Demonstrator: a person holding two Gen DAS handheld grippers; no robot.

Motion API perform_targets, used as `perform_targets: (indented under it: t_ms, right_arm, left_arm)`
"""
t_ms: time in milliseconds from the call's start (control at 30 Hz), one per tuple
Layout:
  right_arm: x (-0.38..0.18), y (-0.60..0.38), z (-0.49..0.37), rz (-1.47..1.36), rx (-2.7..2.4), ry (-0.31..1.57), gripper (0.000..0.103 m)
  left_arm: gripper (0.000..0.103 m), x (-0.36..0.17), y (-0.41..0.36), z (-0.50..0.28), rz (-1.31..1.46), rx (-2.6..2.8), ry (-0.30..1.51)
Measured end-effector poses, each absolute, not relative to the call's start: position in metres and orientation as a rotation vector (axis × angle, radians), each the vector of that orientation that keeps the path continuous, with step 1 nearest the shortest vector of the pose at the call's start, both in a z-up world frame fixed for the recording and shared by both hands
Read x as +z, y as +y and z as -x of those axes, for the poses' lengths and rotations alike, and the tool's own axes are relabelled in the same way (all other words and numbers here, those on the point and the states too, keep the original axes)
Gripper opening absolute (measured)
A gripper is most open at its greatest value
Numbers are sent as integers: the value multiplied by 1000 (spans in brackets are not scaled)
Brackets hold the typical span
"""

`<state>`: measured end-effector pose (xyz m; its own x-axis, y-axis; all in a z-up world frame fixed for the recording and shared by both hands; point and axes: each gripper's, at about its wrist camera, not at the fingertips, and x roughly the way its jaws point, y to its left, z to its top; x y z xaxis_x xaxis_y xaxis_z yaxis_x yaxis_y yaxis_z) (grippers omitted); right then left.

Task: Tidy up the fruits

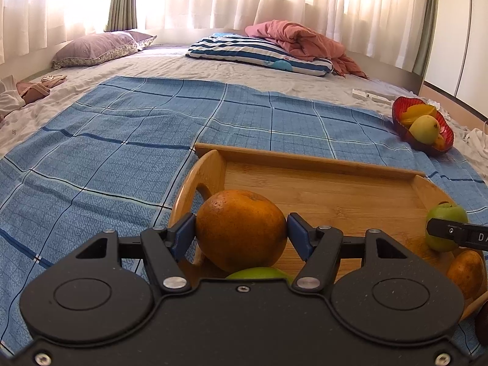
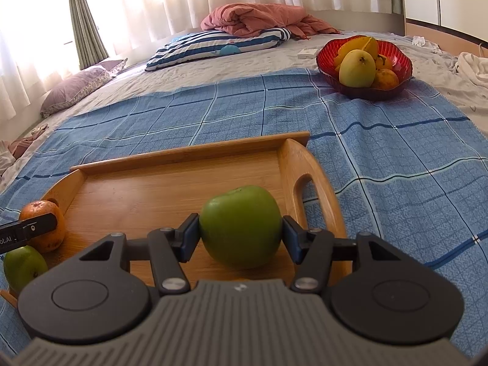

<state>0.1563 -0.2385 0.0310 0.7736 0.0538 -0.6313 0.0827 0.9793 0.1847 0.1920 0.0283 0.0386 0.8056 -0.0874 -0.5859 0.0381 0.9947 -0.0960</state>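
Observation:
My left gripper (image 1: pixel 241 230) is shut on an orange (image 1: pixel 238 213), with both blue pads pressed against its sides, low over the left end of a wooden tray (image 1: pixel 305 158). My right gripper (image 2: pixel 241 228) is shut on a green apple (image 2: pixel 241 213) near the tray's (image 2: pixel 189 155) right handle. In each wrist view, one dark finger of the other gripper shows beside its fruit. A second green fruit (image 2: pixel 23 267) and another orange (image 1: pixel 466 271) lie at the tray's near side. Whether the held fruits rest on the tray I cannot tell.
A red bowl (image 2: pixel 326 58) holding a yellow-green fruit (image 2: pixel 357 67), a starfruit and an orange stands at the far right of the blue checked cloth (image 2: pixel 381 152). Pillows and a pink blanket (image 2: pixel 259 18) lie at the back of the bed.

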Motion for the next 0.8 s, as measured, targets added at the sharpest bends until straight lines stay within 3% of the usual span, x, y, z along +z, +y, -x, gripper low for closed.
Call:
perform_targets:
  t_ms: [600,800]
  right_arm:
    - [33,-235,-148,-185,-8,711,64]
    - [33,-236,-144,-193,-10,707,67]
  left_arm:
    - [65,38,26,-186,41,-61,632]
    - [78,39,23,-181,28,-74,627]
